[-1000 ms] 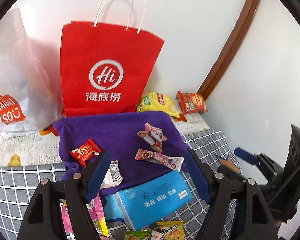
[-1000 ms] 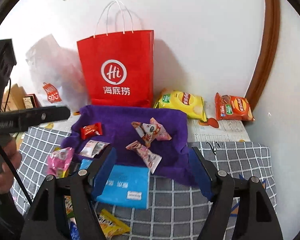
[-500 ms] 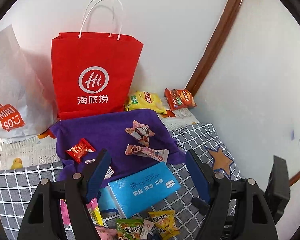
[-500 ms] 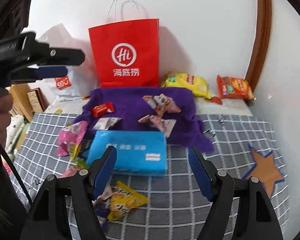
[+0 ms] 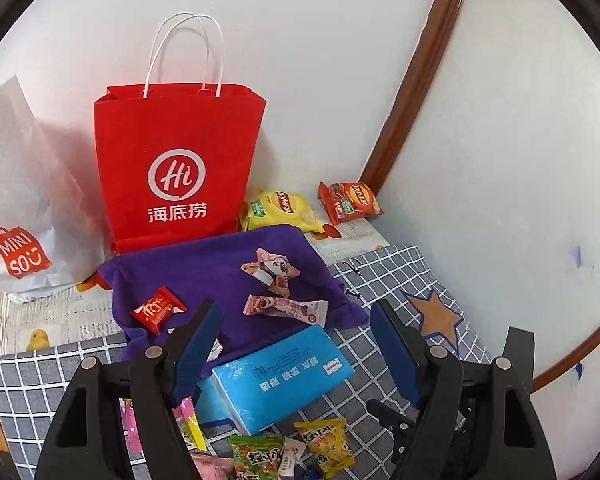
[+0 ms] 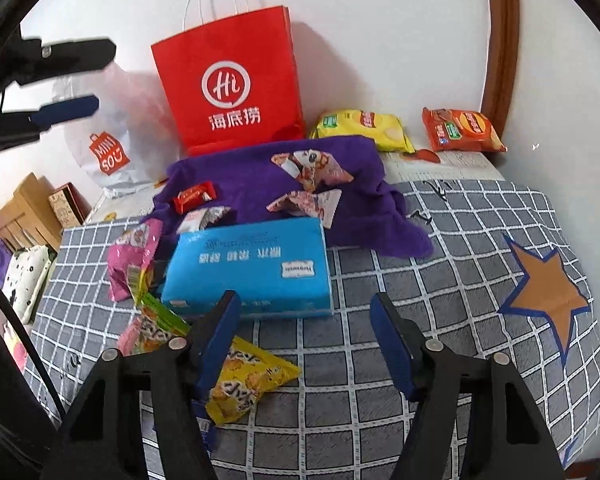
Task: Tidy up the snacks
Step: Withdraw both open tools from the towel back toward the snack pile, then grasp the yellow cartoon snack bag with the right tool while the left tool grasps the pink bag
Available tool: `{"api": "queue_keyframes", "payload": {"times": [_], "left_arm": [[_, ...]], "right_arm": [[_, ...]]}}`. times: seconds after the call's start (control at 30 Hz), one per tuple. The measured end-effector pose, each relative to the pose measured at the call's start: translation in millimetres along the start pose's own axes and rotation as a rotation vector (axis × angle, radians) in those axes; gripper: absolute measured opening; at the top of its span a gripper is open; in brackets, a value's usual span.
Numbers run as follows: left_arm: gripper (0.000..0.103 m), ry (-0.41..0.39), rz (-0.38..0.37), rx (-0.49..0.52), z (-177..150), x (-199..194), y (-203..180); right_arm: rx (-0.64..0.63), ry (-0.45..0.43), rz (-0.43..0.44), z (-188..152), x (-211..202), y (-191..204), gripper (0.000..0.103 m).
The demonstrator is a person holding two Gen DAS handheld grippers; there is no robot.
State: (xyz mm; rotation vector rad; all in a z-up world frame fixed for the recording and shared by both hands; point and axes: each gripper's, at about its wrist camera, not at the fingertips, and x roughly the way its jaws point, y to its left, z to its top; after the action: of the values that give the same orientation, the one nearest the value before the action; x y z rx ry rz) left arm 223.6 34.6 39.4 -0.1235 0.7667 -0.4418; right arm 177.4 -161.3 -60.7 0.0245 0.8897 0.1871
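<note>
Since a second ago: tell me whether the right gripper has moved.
Yes. The right gripper has pulled back from the red bag, now over the grid cloth, jaws closing on nothing.

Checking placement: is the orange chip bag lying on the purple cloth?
No, the orange chip bag lies by the wall, apart from the purple cloth.

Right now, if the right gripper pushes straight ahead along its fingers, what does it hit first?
Probably the blue tissue pack: it lies just beyond the right gripper, whose closing jaws hold nothing. The yellow snack packet sits under the left finger, likely below that line. Depth is unclear.
</note>
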Motion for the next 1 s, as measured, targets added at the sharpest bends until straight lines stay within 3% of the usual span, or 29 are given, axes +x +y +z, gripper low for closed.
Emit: {"api": "queue_keyframes", "payload": {"times": [0.13,0.43,0.57,0.73,0.87,1.0], "left_arm": [[0.075,-0.007,0.036,-0.014,2,2,3],[0.075,-0.010,0.059,-0.046,-2,-7,2],[0.075,0.005,0.074,-0.058,-13,-12,4],[0.075,0.026,0.181,-0.058,-36,-21,14],[0.075,0.046,0.237,-0.094,-58,-27,34],[0.075,0.077,0.303,-0.144,-88,-25,58]], "right_arm": [[0.009,0.038,0.062,-9,8,-3,0.057],[-0.048,0.059,0.216,-35,9,29,0.063],[-0.081,0.074,0.156,-45,24,41,0.063],[-0.090,0.142,0.115,-58,48,45,0.063],[-0.094,0.147,0.056,-65,63,44,0.063],[-0.070,0.157,0.092,-65,66,34,0.052]]}}
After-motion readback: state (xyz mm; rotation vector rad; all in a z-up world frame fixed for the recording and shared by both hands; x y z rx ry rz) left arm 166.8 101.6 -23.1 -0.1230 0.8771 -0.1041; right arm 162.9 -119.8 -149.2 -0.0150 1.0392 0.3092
